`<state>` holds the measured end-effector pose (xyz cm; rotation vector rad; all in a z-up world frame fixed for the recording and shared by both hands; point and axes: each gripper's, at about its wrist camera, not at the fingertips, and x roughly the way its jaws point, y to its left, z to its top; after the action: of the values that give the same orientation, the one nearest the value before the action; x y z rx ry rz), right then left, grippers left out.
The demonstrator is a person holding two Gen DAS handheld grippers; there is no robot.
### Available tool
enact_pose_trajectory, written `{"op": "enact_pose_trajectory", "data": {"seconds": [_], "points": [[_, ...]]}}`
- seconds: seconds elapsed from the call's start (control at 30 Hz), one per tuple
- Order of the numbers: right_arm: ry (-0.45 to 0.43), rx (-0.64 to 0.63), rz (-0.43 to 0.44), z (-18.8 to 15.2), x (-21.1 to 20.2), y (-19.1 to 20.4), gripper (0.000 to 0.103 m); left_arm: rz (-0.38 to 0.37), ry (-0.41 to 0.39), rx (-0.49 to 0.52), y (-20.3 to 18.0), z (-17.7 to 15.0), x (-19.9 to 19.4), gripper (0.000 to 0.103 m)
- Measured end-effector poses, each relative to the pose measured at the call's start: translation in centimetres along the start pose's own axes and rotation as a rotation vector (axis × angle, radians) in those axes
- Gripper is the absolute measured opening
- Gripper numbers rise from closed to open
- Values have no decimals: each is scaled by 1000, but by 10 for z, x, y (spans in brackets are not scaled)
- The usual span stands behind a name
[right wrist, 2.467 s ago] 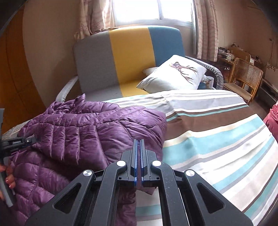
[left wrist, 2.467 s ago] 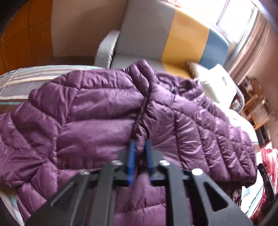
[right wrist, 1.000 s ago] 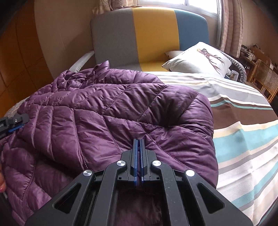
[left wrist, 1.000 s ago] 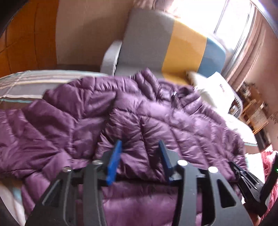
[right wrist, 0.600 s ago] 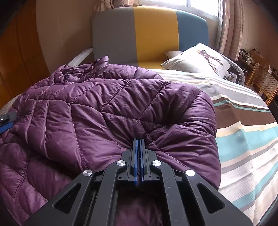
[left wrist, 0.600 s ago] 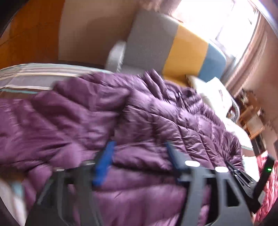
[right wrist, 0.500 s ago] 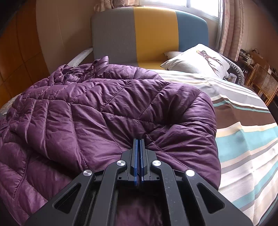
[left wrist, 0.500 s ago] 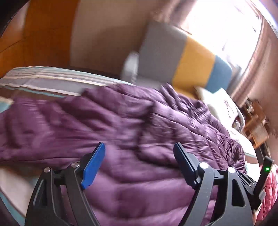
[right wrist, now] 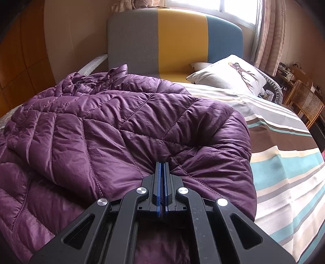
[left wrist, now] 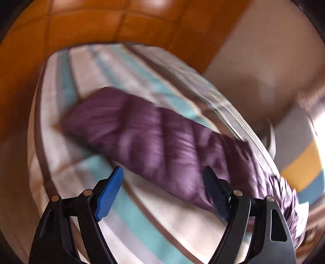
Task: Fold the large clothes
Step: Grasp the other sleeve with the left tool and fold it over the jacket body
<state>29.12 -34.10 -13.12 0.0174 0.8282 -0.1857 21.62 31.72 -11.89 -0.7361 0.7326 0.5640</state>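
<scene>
The right claw (right wrist: 162,168) is clamped on the purple jacket (right wrist: 113,130); the left claw (left wrist: 162,178), spread apart, hovers over its sleeve (left wrist: 154,140).

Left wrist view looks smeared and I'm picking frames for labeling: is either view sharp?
Left wrist view: motion blur smears the purple jacket and striped bedding. Right wrist view: sharp; jacket stitching is crisp, window blown out.
</scene>
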Motion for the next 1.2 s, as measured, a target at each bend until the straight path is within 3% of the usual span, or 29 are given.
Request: {"op": "enact_pose_trajectory", "data": {"seconds": [0.1,0.2,0.27,0.33,0.37,0.43,0.47,0.57,0.8,0.97,1.2], "points": [[0,1,0,0,0,0,1,-30,37,-134,30,12,14,76],[-1,-2,-4,0,0,1,1,-38,18,-166,39,18,21,67],[-1,-3,-7,0,0,1,1,-24,27,-157,37,20,30,48],[-1,-5,-10,0,0,2,1,-10,24,-176,43,23,37,37],[-2,-5,-10,1,0,2,1,-13,23,-184,45,23,39,23],[-2,-4,-9,0,-1,1,1,-26,21,-183,43,24,38,9],[-2,-4,-8,1,-1,2,1,-27,3,-173,40,25,35,7],[-1,-5,-10,0,-1,2,1,-2,-80,-99,20,24,12,5],[1,-4,-8,0,-1,2,1,-121,-260,163,-68,9,-53,5],[3,11,9,1,-1,-2,1,-242,-267,333,-139,-22,-80,5],[9,0,13,7,-8,-3,1,-310,-199,538,-213,-83,-80,5]]}}
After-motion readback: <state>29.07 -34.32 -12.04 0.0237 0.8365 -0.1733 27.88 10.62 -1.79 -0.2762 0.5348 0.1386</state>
